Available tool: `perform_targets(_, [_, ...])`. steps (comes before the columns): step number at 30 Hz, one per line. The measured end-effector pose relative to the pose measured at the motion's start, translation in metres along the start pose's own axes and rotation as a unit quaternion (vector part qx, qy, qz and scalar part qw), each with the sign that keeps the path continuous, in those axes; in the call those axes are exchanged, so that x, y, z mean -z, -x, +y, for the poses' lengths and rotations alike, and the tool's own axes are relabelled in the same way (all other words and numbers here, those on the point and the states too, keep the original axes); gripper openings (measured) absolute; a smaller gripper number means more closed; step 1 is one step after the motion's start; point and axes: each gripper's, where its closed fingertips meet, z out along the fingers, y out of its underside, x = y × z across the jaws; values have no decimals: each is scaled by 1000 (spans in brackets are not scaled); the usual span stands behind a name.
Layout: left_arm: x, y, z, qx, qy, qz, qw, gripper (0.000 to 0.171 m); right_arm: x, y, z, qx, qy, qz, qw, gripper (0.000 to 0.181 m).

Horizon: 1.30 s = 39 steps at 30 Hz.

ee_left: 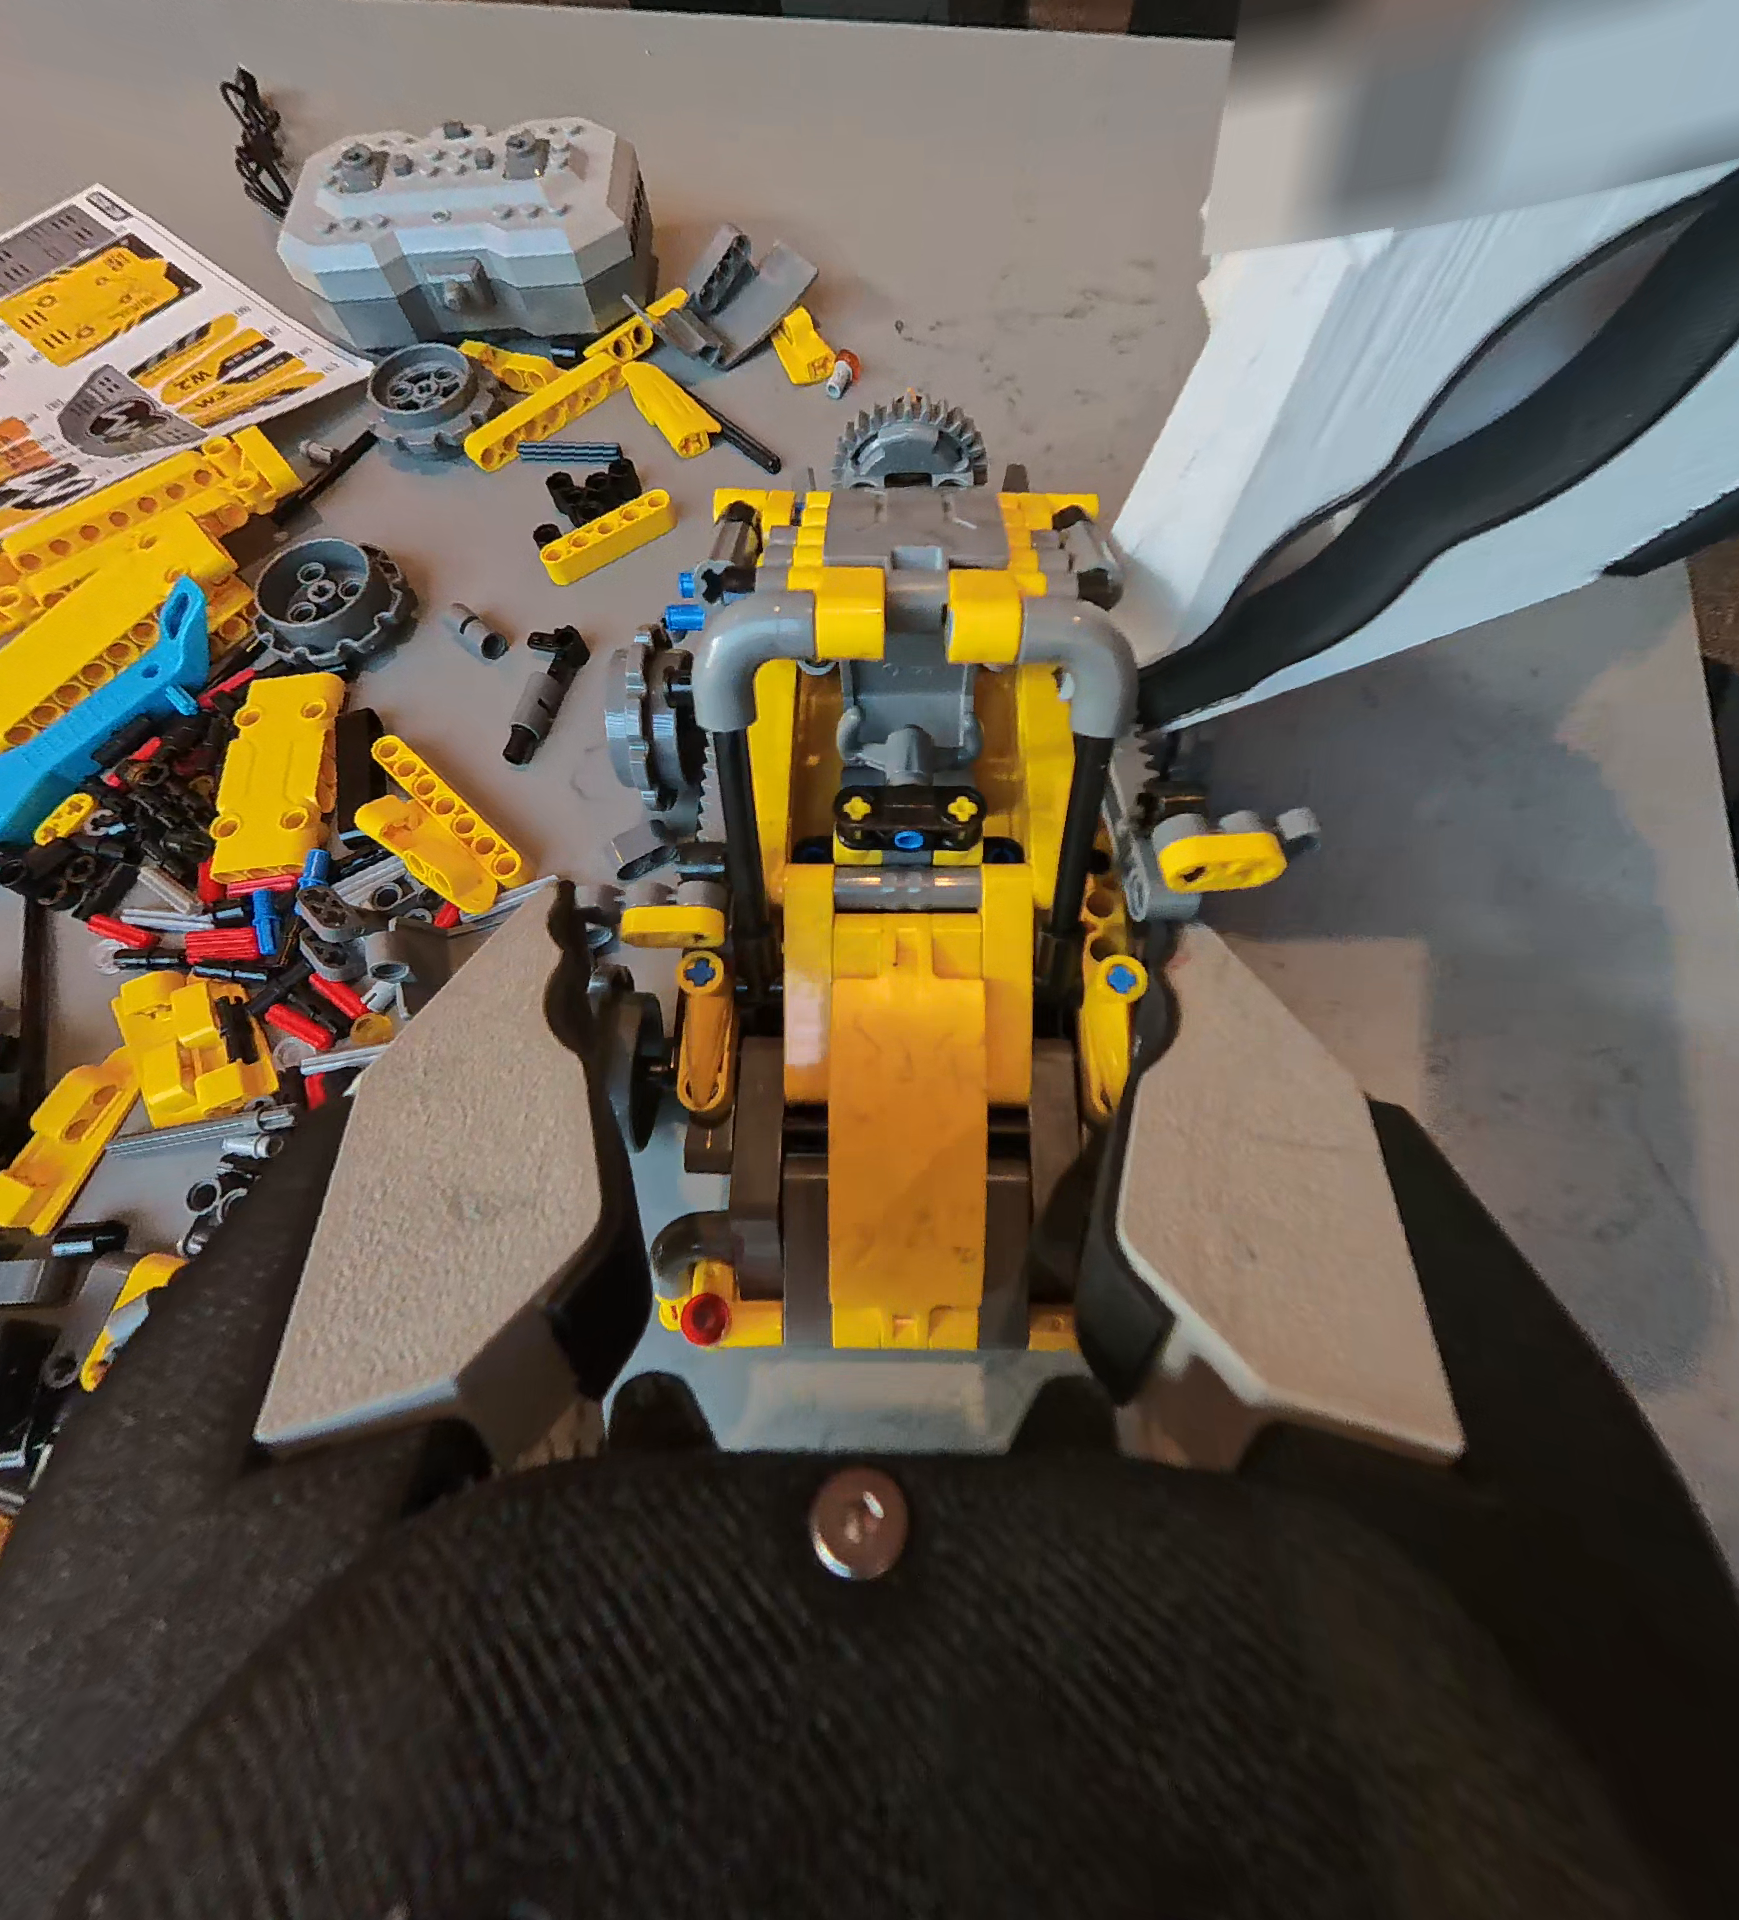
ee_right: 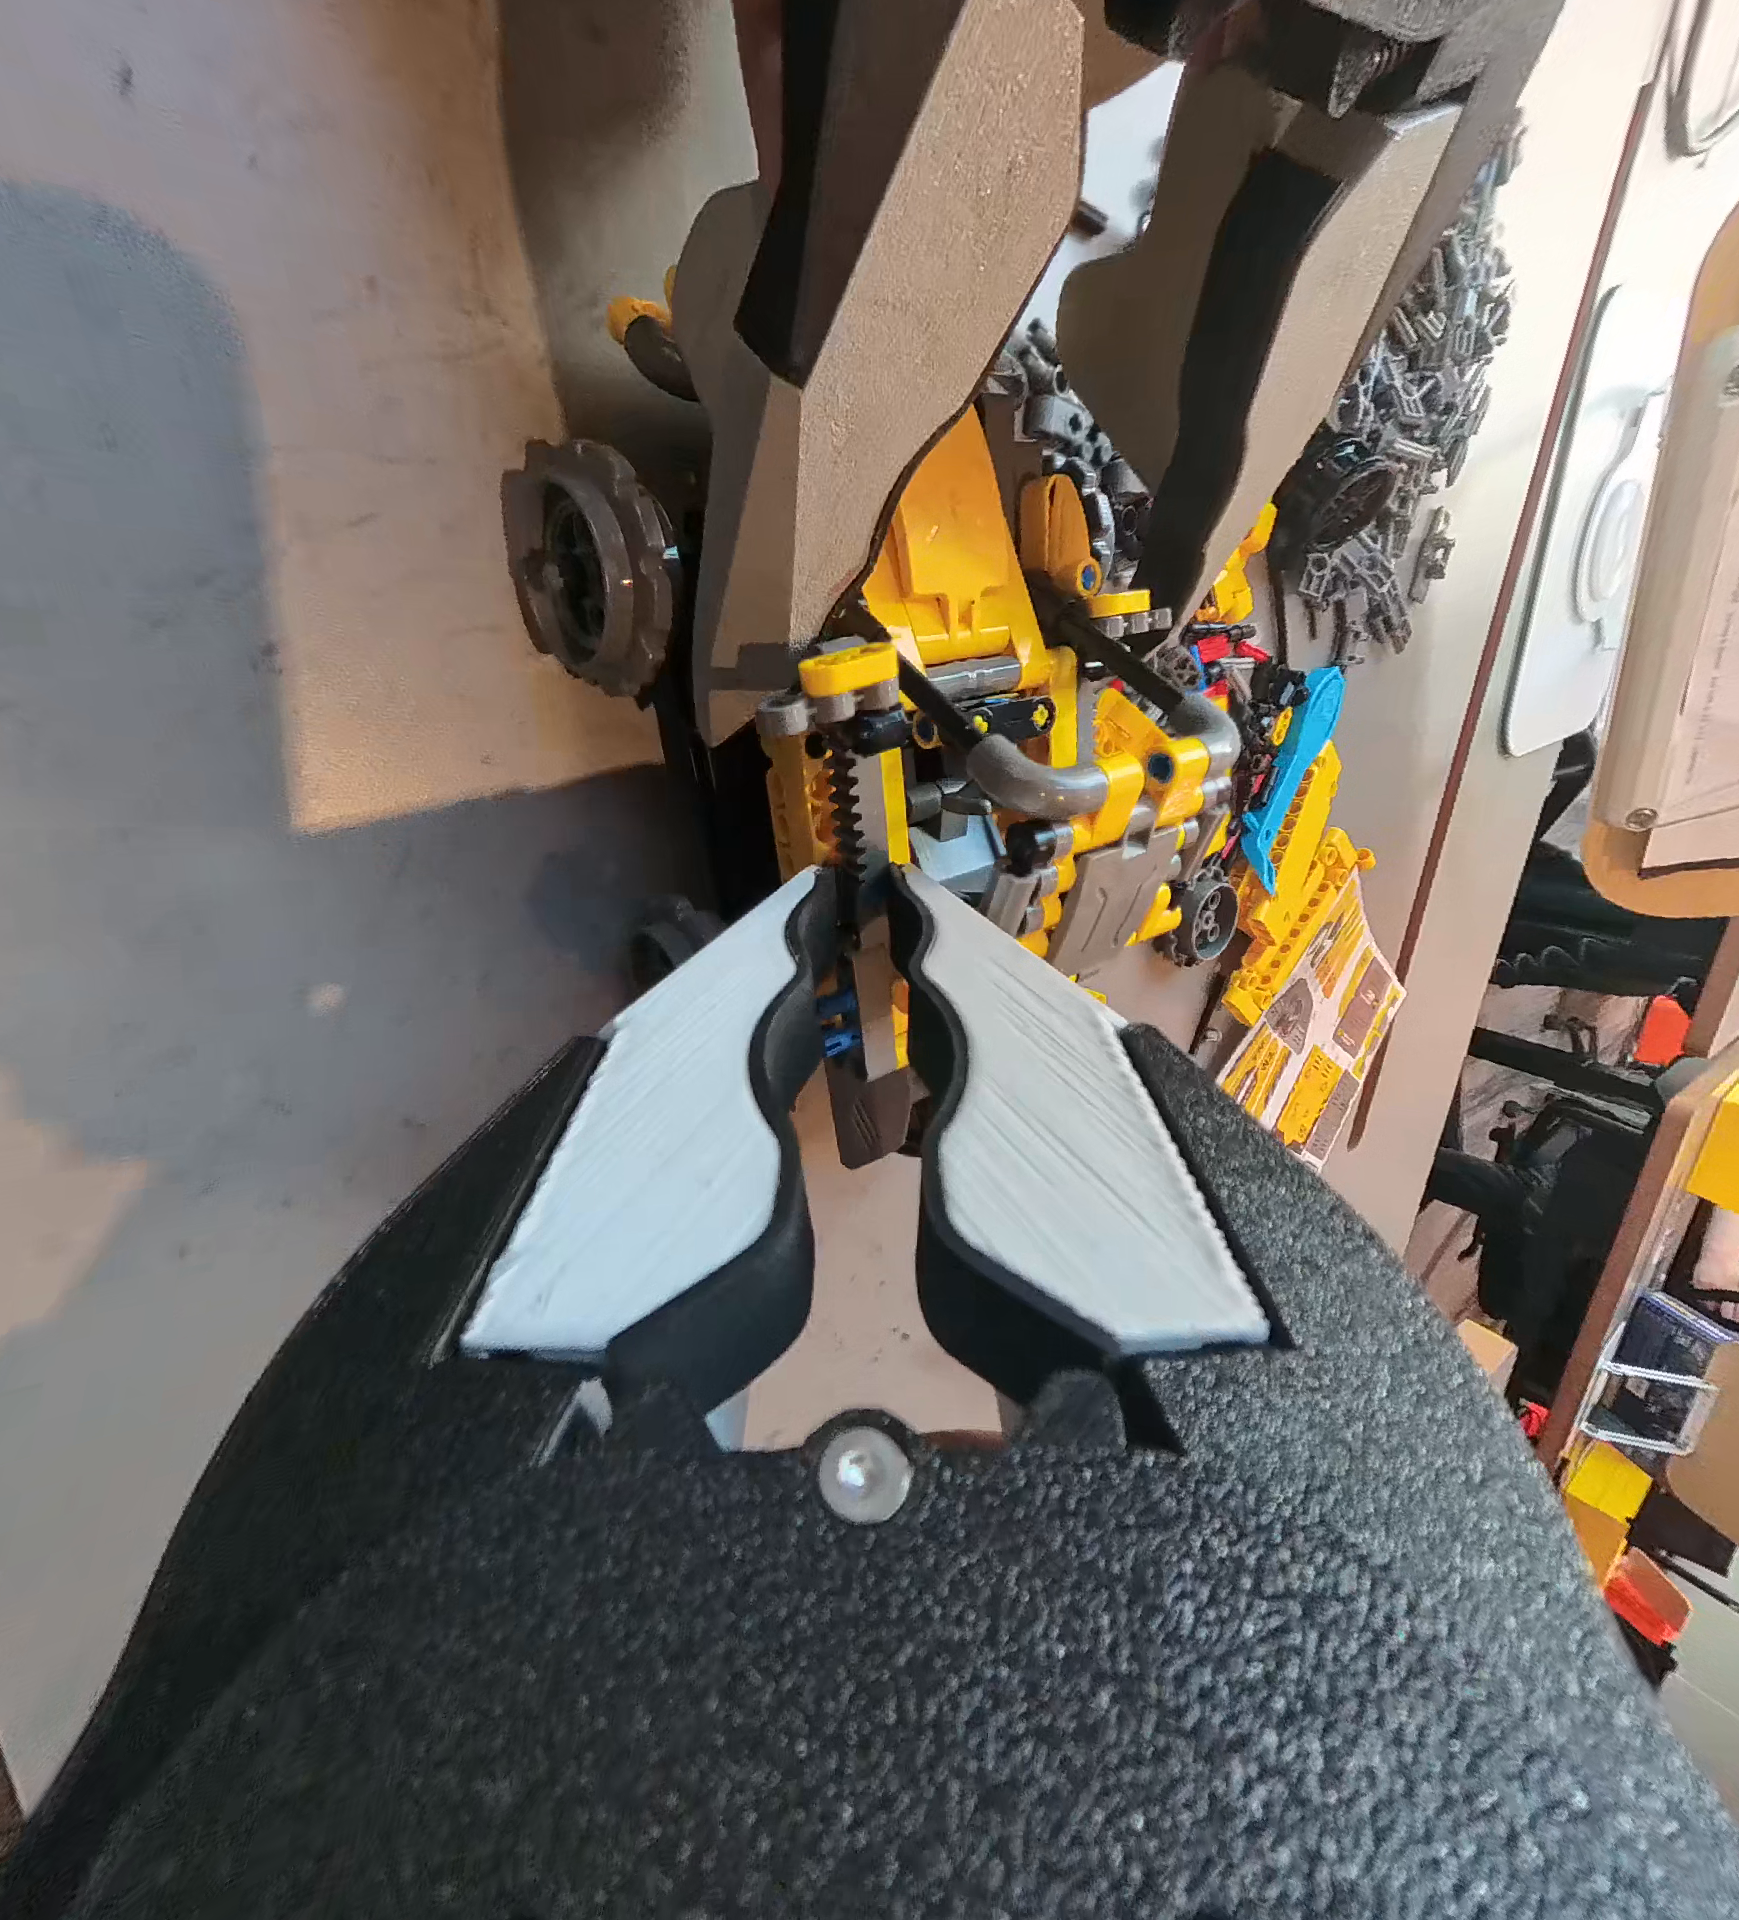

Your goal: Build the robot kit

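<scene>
The yellow and grey brick vehicle (ee_left: 906,883) stands on the grey surface (ee_left: 1416,935), gripped at its sides by the left gripper (ee_left: 865,935). The right gripper (ee_right: 860,904) pinches the vehicle's black toothed rack (ee_right: 849,831) between its fingers (ee_right: 678,1122). Left of the vehicle lie loose bricks (ee_left: 252,852); beyond them, a sticker sheet (ee_left: 86,364) and grey battery box (ee_left: 460,239).

One part-built yellow and grey brick vehicle (ee_left: 896,935). One grey battery box (ee_left: 465,244). One sticker sheet (ee_left: 86,353). One blue brick separator (ee_left: 65,727). Two loose grey sprocket wheels (ee_left: 418,400) on the table (ee_left: 1000,208). Perhaps a few dozen loose pins and beams (ee_left: 252,914), too jumbled to count. Two grippers: left (ee_left: 865,956), right (ee_right: 860,904).
</scene>
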Motion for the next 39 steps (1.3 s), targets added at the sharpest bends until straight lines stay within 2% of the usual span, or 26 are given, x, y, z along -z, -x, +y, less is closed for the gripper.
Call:
perform_targets(4, [-1, -3, -3, 9, -22, 13, 1000, 106, 1, 0, 4, 27, 25, -5, 999, 9])
perform_targets(8, [-2, -3, -2, -3, -12, 2, 1000, 109, 0, -1, 5, 149, 86, 60, 983, 9])
perform_targets(13, [-3, -4, -1, 2, -14, 3, 1000, 109, -1, -1, 4, 49, 14, 21, 998, 9])
perform_targets(18, [-2, -1, -1, 7, -15, -1, 1000, 108, -2, -3, 4, 33, -48, 131, 990, 9])
perform_targets(22, [-2, -1, -1, 7, -15, -2, 1000, 109, -1, -2, 5, 19, -52, 199, 978, 9])
perform_targets(25, [-3, -1, -1, 8, -15, -4, 1000, 108, -1, -2, 5, -73, -64, 138, 986, 10])
perform_targets(30, [-3, -1, -1, 8, -14, -6, 1000, 109, -4, 0, 4, -138, -50, -4, 989, 9])
perform_targets(33, [-3, -1, -1, 7, -13, -7, 1000, 110, -4, 3, 5, -120, -57, -8, 991, 8])
perform_targets(36, [-2, 1, -2, 8, -15, -11, 1000, 109, -4, 3, 4, -218, -90, -85, 968, 8])
perform_targets(39, [-2, 2, -2, 12, -21, -10, 1000, 112, -6, 1, 3, -261, -109, -89, 955, 9])
